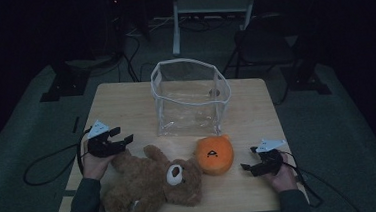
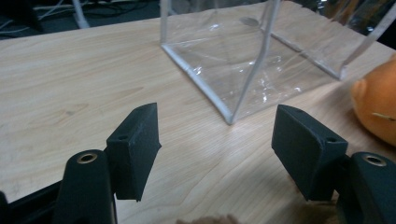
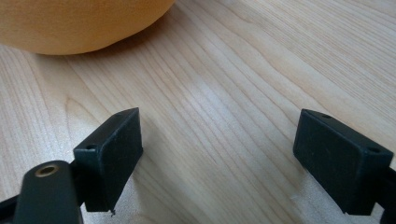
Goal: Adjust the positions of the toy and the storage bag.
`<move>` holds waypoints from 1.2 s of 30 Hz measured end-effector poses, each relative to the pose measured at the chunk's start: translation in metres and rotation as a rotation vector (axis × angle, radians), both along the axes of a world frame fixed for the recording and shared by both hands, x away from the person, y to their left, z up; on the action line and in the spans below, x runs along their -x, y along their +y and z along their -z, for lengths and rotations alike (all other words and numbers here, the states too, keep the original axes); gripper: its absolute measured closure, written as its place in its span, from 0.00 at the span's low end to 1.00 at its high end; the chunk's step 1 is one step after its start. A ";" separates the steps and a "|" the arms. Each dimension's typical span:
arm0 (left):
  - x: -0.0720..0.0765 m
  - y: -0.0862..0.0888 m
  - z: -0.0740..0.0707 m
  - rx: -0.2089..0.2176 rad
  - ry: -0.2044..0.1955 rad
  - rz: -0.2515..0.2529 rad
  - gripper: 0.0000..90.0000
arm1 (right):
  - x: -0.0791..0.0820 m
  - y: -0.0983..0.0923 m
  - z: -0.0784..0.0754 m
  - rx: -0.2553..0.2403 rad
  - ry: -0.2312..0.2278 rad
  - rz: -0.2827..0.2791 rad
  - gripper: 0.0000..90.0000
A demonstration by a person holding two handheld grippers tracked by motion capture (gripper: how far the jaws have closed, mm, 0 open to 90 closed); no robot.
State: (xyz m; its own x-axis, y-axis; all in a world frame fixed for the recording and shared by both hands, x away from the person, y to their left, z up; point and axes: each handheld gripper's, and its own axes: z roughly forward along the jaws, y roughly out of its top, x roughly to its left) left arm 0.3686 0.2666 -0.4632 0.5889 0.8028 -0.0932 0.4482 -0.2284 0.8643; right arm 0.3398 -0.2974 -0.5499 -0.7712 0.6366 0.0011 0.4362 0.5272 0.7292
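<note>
I am holding both pairs of tongs over the wooden table (image 1: 125,98) with nothing in either, so by my reckoning the packing is only about to start. The clear bag (image 1: 191,98) is standing upright and open toward the far middle of the table, and looking through its walls I am seeing nothing inside it; both soft toys are lying outside, on the near side. My left gripper (image 1: 120,139) is hovering just beside the brown teddy bear (image 1: 153,181), near its raised paw, with the jaws spread wide and only bare wood between them in the left gripper view, where a tuft of brown fur is peeking in at the bottom edge. My right gripper (image 1: 245,167) is waiting just to the right of the orange plush (image 1: 214,154), jaws likewise wide and gripping nothing, the plush bulging in at the top left of the right gripper view. The bear is lying on its back across the near edge, head toward the plush and touching it, limbs sprawled, looking floppy and bulky next to the bag's mouth. The plush is round, squat and smooth, with a small dark face. Both are still to be lifted and dropped in.
</note>
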 end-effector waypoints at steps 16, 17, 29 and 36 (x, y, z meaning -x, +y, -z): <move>-0.021 -0.009 -0.045 0.022 -0.048 0.112 0.40 | 0.000 0.000 0.000 0.000 0.001 0.010 0.17; -0.022 -0.011 -0.046 0.018 -0.052 0.114 0.40 | 0.000 0.000 0.000 0.000 0.000 0.010 0.17; -0.027 -0.020 -0.057 0.031 -0.110 0.143 0.44 | 0.000 0.000 0.000 0.001 0.000 0.013 0.16; -0.029 -0.029 -0.064 0.018 -0.108 0.169 0.44 | 0.000 0.000 0.000 0.001 -0.002 0.014 0.16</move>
